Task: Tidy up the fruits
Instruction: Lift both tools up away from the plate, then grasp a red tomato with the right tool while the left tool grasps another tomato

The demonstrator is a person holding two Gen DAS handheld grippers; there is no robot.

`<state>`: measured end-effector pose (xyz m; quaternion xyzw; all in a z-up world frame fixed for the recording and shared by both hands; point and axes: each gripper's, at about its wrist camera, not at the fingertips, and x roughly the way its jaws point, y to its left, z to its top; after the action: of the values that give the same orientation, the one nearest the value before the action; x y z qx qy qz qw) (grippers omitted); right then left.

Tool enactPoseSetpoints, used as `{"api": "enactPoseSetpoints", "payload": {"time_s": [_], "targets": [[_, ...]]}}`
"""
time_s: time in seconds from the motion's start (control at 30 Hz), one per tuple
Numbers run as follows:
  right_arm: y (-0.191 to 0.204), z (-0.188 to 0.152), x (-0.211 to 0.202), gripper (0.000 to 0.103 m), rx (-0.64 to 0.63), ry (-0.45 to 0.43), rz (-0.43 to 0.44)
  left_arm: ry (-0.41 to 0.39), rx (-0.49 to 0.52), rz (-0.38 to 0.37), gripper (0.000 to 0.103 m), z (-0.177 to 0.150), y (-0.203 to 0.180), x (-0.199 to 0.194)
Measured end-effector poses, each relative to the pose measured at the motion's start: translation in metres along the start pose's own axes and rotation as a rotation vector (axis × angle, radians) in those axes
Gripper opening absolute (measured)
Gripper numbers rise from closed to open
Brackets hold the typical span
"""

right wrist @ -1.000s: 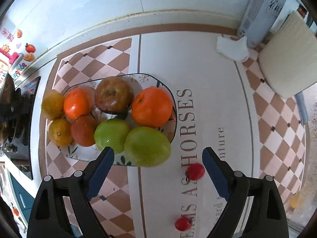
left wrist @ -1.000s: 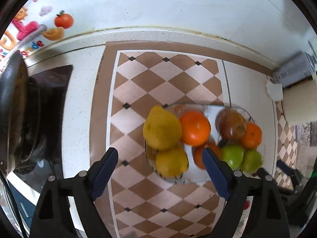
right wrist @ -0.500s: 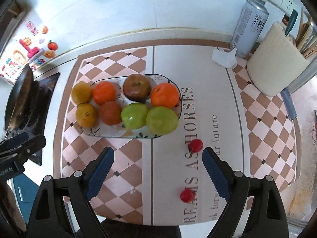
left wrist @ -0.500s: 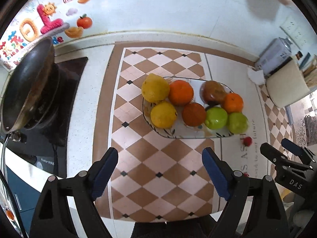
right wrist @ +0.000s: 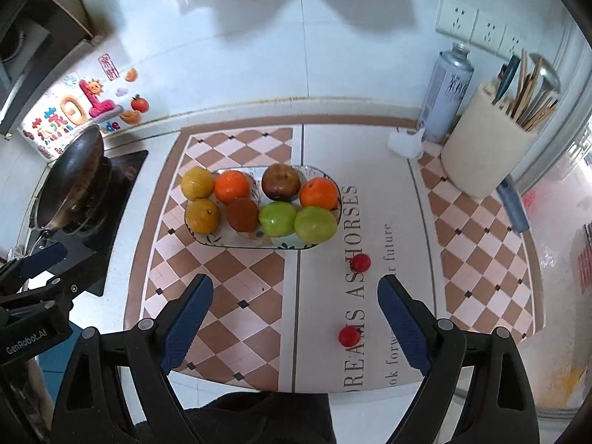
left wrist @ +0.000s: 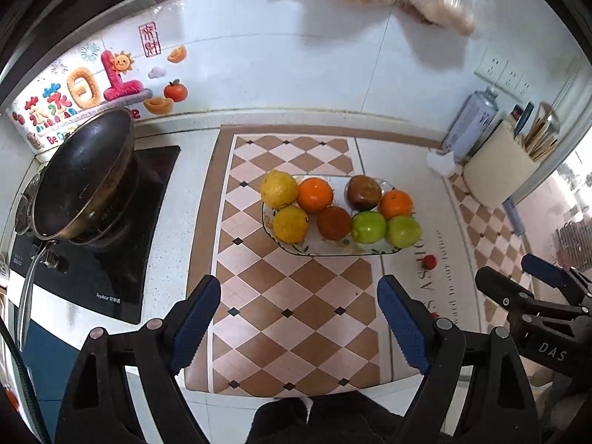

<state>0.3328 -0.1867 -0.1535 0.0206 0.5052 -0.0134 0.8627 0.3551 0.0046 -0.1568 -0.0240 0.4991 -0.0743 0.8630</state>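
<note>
An oval patterned plate (left wrist: 296, 248) (right wrist: 218, 239) on the counter mat holds several fruits: two yellow lemons (left wrist: 279, 188), oranges (left wrist: 314, 195), a dark apple (right wrist: 281, 182) and two green apples (right wrist: 315, 224). Two small red fruits lie loose on the mat, one near the plate (right wrist: 360, 262) (left wrist: 429, 261), one nearer the counter edge (right wrist: 348, 336). My left gripper (left wrist: 299, 320) is open and empty, high above the mat's front. My right gripper (right wrist: 296, 318) is open and empty, also held high and back.
A black pan (left wrist: 83, 177) sits on the hob at left. A spray can (right wrist: 446, 92), crumpled tissue (right wrist: 405, 144) and a cream utensil holder (right wrist: 484, 148) stand at the back right. The counter's front edge is just below both grippers.
Both grippers have pulled up and back from the plate, so the whole counter now shows. Both stay open and empty. The fruits have not moved.
</note>
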Motion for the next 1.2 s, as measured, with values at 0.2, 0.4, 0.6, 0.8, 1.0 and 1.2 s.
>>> {"api": "enactPoseSetpoints", "payload": {"time_s": [0.2,0.4,0.6,0.8,1.0,1.2], "targets": [[0.005,-0.008,-0.028,0.093,0.013,-0.045,0.02,-0.059,0.019,0.004,0.087,-0.003,-0.003,-0.027],[0.009,-0.013,-0.048,0.093,0.022,-0.077,0.025,-0.095,0.036,-0.003,0.087,-0.006,-0.006,-0.042],[0.005,-0.012,-0.055,0.093,0.073,-0.098,0.044,-0.103,0.042,-0.025,0.087,-0.008,-0.007,-0.047],[-0.037,-0.012,-0.052,0.093,0.24,-0.122,0.174,-0.057,0.078,-0.071,0.1,-0.005,-0.014,-0.032],[-0.097,-0.022,0.016,0.092,0.346,0.016,0.144,-0.025,0.118,-0.01,0.103,-0.004,-0.034,0.0],[-0.128,-0.053,0.139,0.059,0.288,0.306,0.124,0.092,0.176,0.066,0.103,0.002,-0.071,0.06]]}}
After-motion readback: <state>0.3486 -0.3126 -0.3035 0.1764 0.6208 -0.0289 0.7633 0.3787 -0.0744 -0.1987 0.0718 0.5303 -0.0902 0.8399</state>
